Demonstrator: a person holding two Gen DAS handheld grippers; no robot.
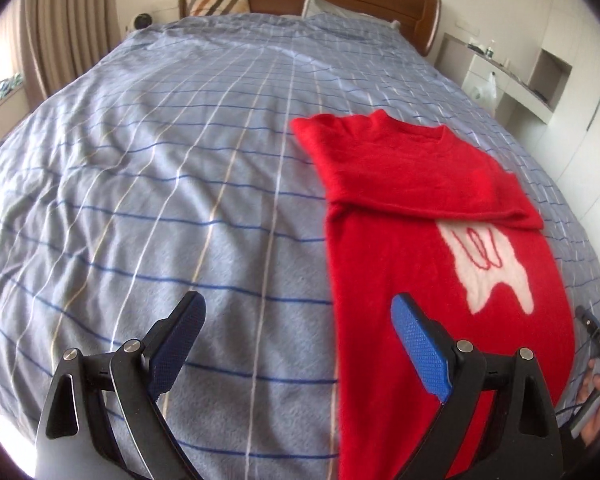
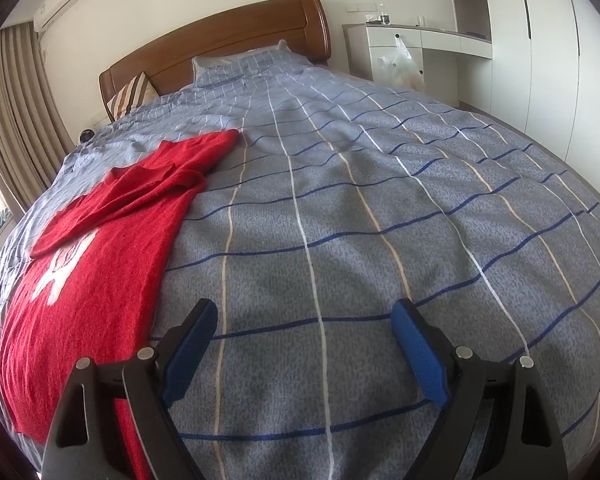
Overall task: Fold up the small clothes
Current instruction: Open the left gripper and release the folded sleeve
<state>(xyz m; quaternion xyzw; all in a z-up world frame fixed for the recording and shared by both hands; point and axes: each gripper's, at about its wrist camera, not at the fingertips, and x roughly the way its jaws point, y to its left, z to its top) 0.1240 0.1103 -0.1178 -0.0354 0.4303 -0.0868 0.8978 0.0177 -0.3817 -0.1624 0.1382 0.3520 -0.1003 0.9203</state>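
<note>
On the bed, red sweater (sleeves folded) lies between both wide-open, empty grippers.

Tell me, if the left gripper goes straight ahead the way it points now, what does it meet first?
Probably the bedspread. The left gripper is open with nothing between its jaws, aimed down at bare quilt just beside the red sweater; its near edge is close, so depth leaves some doubt.

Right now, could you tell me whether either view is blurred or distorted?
Left wrist view: the red sweater is smeared along its edges, a sign of motion blur. Right wrist view: sharp. Both bow the bedspread lines, with dark fisheye corners.
</note>
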